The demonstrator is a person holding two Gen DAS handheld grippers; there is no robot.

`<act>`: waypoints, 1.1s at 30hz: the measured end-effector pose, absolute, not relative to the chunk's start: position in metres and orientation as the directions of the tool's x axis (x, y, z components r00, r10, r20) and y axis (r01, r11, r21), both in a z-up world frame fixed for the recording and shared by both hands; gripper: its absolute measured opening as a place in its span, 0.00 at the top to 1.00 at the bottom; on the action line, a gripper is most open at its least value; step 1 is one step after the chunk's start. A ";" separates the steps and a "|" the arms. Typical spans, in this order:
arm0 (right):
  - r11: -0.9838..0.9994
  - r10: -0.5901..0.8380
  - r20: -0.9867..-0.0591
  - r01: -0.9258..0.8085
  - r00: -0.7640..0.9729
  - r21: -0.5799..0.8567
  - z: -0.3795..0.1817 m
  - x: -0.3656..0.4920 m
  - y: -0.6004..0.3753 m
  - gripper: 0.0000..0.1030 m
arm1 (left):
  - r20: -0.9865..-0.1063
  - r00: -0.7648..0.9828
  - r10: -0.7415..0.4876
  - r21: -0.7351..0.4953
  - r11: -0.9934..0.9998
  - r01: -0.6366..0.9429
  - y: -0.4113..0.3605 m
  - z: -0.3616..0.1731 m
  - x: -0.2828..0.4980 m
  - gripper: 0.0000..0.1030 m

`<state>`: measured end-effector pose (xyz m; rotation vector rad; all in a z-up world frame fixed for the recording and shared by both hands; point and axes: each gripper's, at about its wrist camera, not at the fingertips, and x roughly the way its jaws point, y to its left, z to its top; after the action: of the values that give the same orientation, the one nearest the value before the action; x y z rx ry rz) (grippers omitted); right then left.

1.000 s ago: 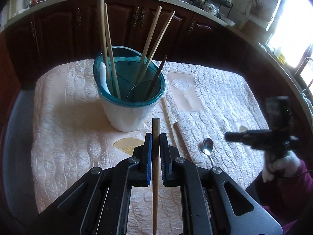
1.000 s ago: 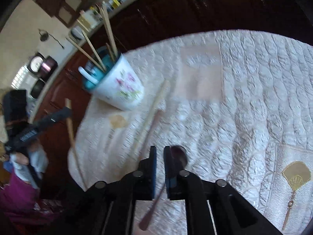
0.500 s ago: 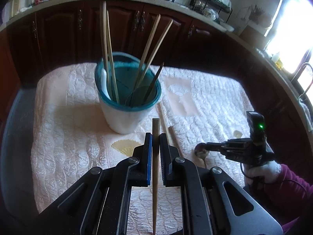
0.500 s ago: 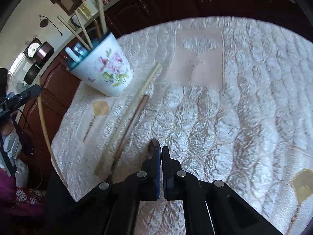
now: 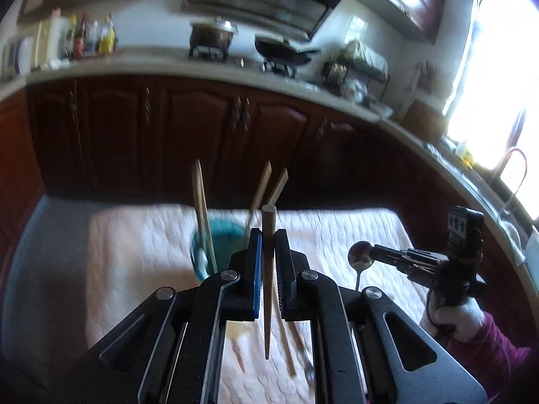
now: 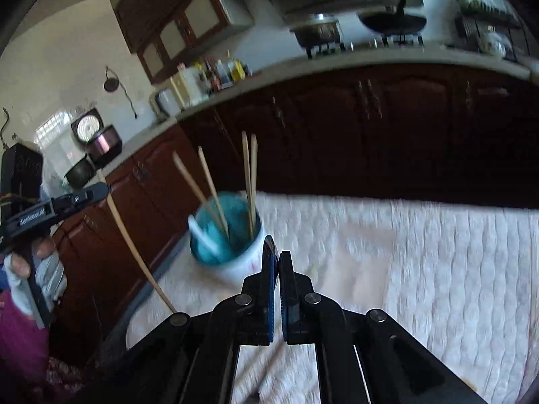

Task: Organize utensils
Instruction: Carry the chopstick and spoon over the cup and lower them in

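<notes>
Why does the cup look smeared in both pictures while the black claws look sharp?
Left wrist view: motion blur smears the cup and cloth; window glare whites out the right. Right wrist view: same blur on the cup; fisheye bends the counter.

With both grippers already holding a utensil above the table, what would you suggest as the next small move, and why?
Probably carry the left gripper forward until its wooden chopstick hangs over the teal-lined cup, then lower it in. The cup stands just ahead and already holds several sticks, with room among them. The right gripper, shut on the spoon, could follow.
</notes>
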<state>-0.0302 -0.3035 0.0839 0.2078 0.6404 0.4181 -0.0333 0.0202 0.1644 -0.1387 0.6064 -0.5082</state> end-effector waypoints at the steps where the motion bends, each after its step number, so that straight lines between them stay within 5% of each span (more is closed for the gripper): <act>1: 0.903 0.427 -0.521 -0.316 0.739 0.291 0.094 -0.023 -0.293 0.98 | -0.501 0.717 -0.484 -0.260 0.875 0.409 0.021 0.170 -0.030 0.94; 14: 0.949 0.285 -0.487 -0.315 0.826 0.020 0.109 0.053 -0.189 0.98 | -0.422 0.857 -0.295 -0.116 0.955 0.271 0.015 0.184 0.039 0.94; 22: 0.937 0.213 -0.504 -0.321 0.837 -0.137 0.080 0.061 -0.163 0.98 | -0.472 0.835 -0.283 -0.130 0.959 0.251 0.010 0.146 0.059 0.94; 33: 0.918 0.263 -0.615 -0.389 0.743 -0.078 0.043 0.049 -0.164 0.98 | -0.531 0.796 -0.291 -0.152 0.957 0.248 0.004 0.108 0.048 0.94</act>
<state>0.0485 -0.1640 0.0434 -0.2078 0.6402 0.3600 0.0483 0.0041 0.1079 -0.0755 0.5822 -0.2899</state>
